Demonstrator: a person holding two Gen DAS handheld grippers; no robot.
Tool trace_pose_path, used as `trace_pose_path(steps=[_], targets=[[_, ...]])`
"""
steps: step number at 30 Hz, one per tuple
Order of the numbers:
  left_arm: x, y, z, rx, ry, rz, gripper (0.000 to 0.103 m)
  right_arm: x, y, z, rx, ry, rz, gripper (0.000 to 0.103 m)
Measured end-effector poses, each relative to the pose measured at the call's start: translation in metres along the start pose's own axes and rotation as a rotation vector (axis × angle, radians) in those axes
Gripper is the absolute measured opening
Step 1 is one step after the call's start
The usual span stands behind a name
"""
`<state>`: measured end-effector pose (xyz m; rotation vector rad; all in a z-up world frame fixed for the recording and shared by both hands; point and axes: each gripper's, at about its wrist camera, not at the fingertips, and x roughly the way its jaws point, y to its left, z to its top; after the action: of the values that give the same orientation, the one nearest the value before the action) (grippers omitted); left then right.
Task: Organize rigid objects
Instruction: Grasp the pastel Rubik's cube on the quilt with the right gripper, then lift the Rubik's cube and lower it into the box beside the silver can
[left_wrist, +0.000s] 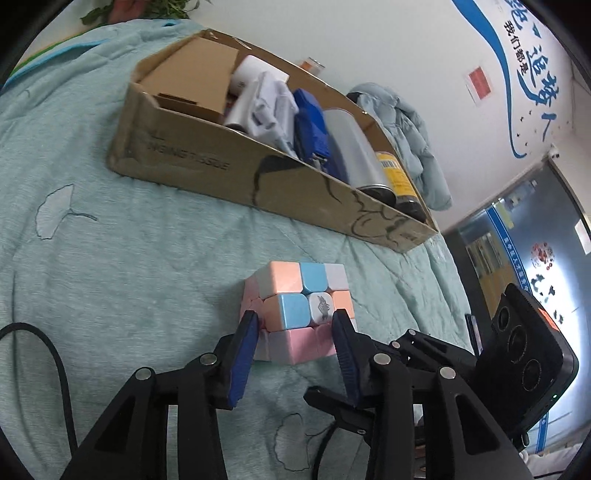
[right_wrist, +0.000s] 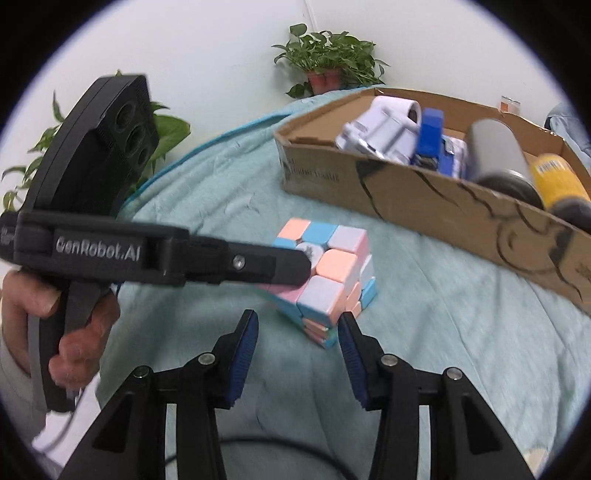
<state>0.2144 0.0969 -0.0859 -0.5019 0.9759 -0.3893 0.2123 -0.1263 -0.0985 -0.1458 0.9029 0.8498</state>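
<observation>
Blue-padded fingers of the left gripper (left_wrist: 295, 325) bracket the pastel puzzle cube (left_wrist: 303, 306), one pad against each side face; the jaws look closed down to the cube's width, so it seems gripped, though the cube rests on the bedding and is not lifted. From the right wrist view the left tool reaches in from the side, its tip on the cube's top edge. The right gripper (right_wrist: 298, 334) hangs just short of the cube with its jaws spread wide and nothing between them, probably waiting while the other hand takes the piece. Beyond lies the cardboard box (left_wrist: 236, 173), already holding cans, a blue item and white things, the likely destination. Everything sits on a soft teal quilt (left_wrist: 110, 240) stitched with leaf shapes. Potted plants (right_wrist: 328, 59) stand against a white wall.
</observation>
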Motion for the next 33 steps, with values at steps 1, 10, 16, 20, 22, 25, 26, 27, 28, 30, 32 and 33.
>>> trace_pose_path(steps=[1, 10, 16, 20, 22, 25, 26, 27, 28, 30, 32, 33], targets=[[0.000, -0.002, -0.001, 0.004, -0.009, 0.005, 0.037, -0.003, -0.001, -0.003, -0.003, -0.002, 0.008, 0.044], [0.005, 0.009, 0.004, -0.008, 0.002, -0.024, 0.045, 0.017, -0.008, 0.005, 0.014, 0.057, -0.010, 0.045], [0.014, 0.015, 0.005, -0.039, 0.017, -0.062, 0.048, 0.033, -0.010, 0.006, 0.072, 0.079, -0.049, 0.045], [0.015, 0.005, 0.004, 0.011, 0.011, -0.038, 0.047, 0.034, -0.004, 0.003, 0.064, 0.073, -0.084, 0.045], [0.014, 0.001, 0.004, 0.022, 0.010, -0.040, 0.045, 0.033, -0.004, 0.003, 0.073, 0.065, -0.083, 0.045], [0.007, -0.005, 0.003, 0.046, 0.001, -0.050, 0.042, 0.029, -0.003, 0.002, 0.078, 0.050, -0.094, 0.045], [0.004, -0.007, 0.002, 0.054, -0.006, -0.051, 0.042, 0.026, -0.002, 0.003, 0.072, 0.041, -0.106, 0.045], [0.001, -0.011, 0.003, 0.066, -0.017, -0.047, 0.042, 0.023, -0.002, 0.003, 0.067, 0.033, -0.115, 0.045], [-0.003, -0.012, 0.004, 0.073, -0.025, -0.045, 0.042, 0.022, -0.001, 0.005, 0.062, 0.025, -0.118, 0.045], [-0.010, -0.018, 0.008, 0.092, -0.049, -0.041, 0.042, 0.016, 0.001, 0.009, 0.053, 0.005, -0.129, 0.045], [-0.018, -0.025, 0.013, 0.113, -0.069, -0.039, 0.042, 0.010, 0.004, 0.016, 0.029, -0.019, -0.143, 0.045], [-0.022, -0.027, 0.017, 0.120, -0.078, -0.041, 0.042, 0.007, 0.003, 0.019, 0.020, -0.031, -0.149, 0.045]])
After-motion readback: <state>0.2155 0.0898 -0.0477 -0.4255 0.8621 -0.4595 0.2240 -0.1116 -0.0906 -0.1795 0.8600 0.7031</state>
